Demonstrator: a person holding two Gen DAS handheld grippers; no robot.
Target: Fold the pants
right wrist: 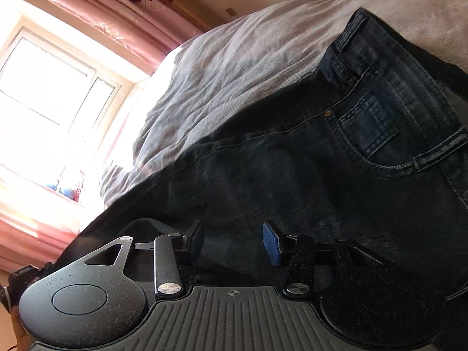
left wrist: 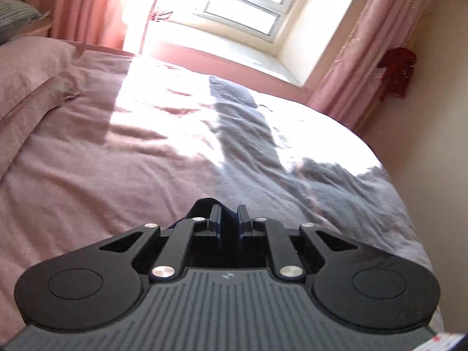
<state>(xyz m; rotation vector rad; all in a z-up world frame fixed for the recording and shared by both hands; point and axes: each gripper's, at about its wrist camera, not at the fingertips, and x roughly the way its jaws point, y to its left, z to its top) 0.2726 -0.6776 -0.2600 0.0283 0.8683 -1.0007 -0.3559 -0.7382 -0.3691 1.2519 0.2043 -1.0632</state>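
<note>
My right gripper (right wrist: pixel 234 241) stands with its jaws well apart, the blue pads (right wrist: pixel 271 242) empty, low over the dark jeans (right wrist: pixel 336 175). Whether the tips touch the cloth I cannot tell. My left gripper (left wrist: pixel 229 219) has its jaws drawn nearly together, with only a narrow slot left; a dark fold shows just past its left finger, but I cannot say whether that is denim pinched between the pads.

The jeans lie flat on the bed (right wrist: pixel 234 58), waistband toward the bed's far edge in the right view, with a coin pocket (right wrist: pixel 368 125), a rivet and belt loops facing up. The leg runs down toward my right fingers. In the left view only the pink cover (left wrist: pixel 102 161) spreads ahead, sunlit toward the window-side edge, with pillows at the far left corner.

I judge the denim heavy and limp but thick: it will sag and drag on the soft cover, not slide freely. It is not fragile. The doubled waistband and side seam look like the firmest places to pinch, since a single layer mid-leg would likely bunch and pull the cover with it.
</note>
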